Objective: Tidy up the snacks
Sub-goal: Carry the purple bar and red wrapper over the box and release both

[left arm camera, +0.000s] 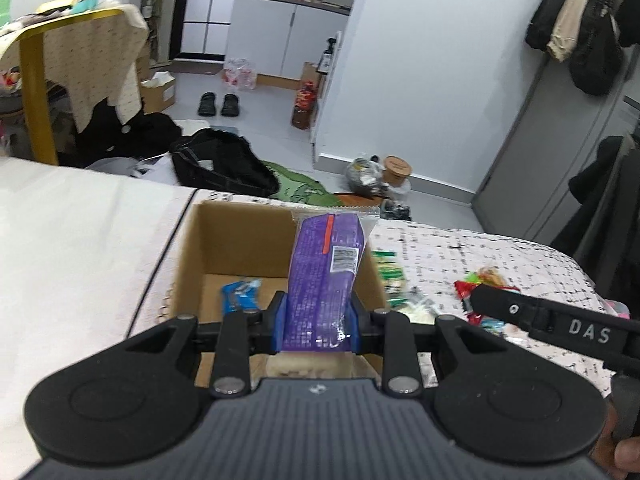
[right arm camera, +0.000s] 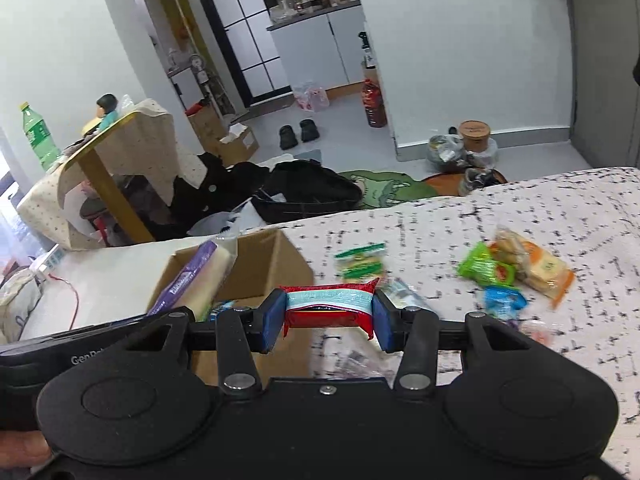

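Observation:
My left gripper [left arm camera: 319,320] is shut on a long purple snack packet [left arm camera: 326,276] and holds it over the open cardboard box [left arm camera: 236,236] on the bed. A blue packet [left arm camera: 241,294] lies inside the box. My right gripper [right arm camera: 327,316] is shut on a red and pale blue snack packet [right arm camera: 330,306], just right of the box [right arm camera: 276,264]. The purple packet [right arm camera: 188,280] shows in the right wrist view over the box. Loose snacks lie on the patterned cover: a green-and-white packet [right arm camera: 360,266], a green packet [right arm camera: 484,266], an orange packet [right arm camera: 536,268] and a blue packet [right arm camera: 504,300].
The bed has a plain white sheet [left arm camera: 80,232] on the left and a black-speckled cover [right arm camera: 560,208] on the right. Beyond its far edge lie a black bag [left arm camera: 220,168], a green mat [right arm camera: 384,188] and a draped table [right arm camera: 120,148].

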Motion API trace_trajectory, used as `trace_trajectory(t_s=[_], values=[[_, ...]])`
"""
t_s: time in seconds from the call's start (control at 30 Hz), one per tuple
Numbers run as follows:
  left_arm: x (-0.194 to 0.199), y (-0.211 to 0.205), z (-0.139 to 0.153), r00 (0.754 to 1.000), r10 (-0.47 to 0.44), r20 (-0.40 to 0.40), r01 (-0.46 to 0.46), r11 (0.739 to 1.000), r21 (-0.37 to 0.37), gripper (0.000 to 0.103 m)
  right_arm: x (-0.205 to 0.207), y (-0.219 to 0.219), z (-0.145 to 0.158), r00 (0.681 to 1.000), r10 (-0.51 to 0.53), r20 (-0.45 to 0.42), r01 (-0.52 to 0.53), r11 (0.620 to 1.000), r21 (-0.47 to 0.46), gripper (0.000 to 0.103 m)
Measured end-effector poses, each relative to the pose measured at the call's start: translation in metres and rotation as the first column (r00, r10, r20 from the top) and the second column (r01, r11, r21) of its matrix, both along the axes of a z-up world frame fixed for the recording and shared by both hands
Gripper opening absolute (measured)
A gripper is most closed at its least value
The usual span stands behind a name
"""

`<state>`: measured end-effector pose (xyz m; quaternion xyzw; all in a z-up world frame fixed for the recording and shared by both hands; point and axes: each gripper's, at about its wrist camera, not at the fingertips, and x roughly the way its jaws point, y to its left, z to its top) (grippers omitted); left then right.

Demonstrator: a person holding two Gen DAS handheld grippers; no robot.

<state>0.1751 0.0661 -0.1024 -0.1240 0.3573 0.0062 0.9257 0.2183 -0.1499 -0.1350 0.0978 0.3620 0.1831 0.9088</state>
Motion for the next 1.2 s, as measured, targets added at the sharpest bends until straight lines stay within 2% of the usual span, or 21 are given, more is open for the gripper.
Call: trace_trajectory(t_s=[0.27,0.43,0.57,0.67,0.73,0.87,0.97,1.07,1.13,1.2], values=[[0.005,0.026,-0.009,0.999,0.016,-0.035,-0.017,1.000,-0.004,0.029,0.001,0.030,-0.006,0.999,0.037,-0.008,-0.036,0.999,0.019,0.045],[0.000,0.033,-0.002,1.000,0.006,0.015,-0.005,1.000,-0.021,0.033,0.003,0.042,-0.006,0.999,0.046,0.001,-0.046,0.999,0.023,0.045],[-0.004,0.041,-0.001,1.000,0.029,-0.001,-0.029,0.999,-0.017,0.033,0.006,0.051,-0.006,0.998,0.055,0.008,-0.055,0.998,0.020,0.045],[-0.009,0.049,0.000,0.998,0.061,-0.003,-0.061,0.998,-0.009,0.039,0.009,0.059,-0.008,0.998,0.069,0.013,-0.069,0.998,0.011,0.045],[-0.013,0.054,0.000,0.997,0.074,0.004,-0.074,0.997,0.001,0.046,0.013,0.064,-0.009,0.997,0.074,0.012,-0.074,0.997,0.007,0.045],[-0.016,0.058,-0.002,0.996,0.086,0.002,-0.086,0.996,0.005,0.048,0.017,0.073,-0.010,0.997,0.079,0.022,-0.079,0.997,-0.003,0.046],[-0.015,0.060,-0.002,0.996,0.091,0.000,-0.091,0.996,0.012,0.053,0.021,0.079,-0.010,0.996,0.087,0.019,-0.087,0.996,-0.001,0.054],[-0.016,0.058,0.000,0.995,0.098,0.010,-0.098,0.995,0.028,0.061,0.022,0.078,-0.010,0.996,0.085,0.012,-0.085,0.996,-0.004,0.069],[-0.018,0.055,0.002,0.994,0.110,0.013,-0.110,0.993,0.036,0.073,0.019,0.071,-0.007,0.997,0.073,0.015,-0.073,0.997,0.010,0.078],[-0.018,0.050,0.003,0.995,0.102,0.015,-0.102,0.994,0.045,0.079,0.014,0.063,-0.005,0.998,0.064,0.021,-0.064,0.998,0.012,0.083]])
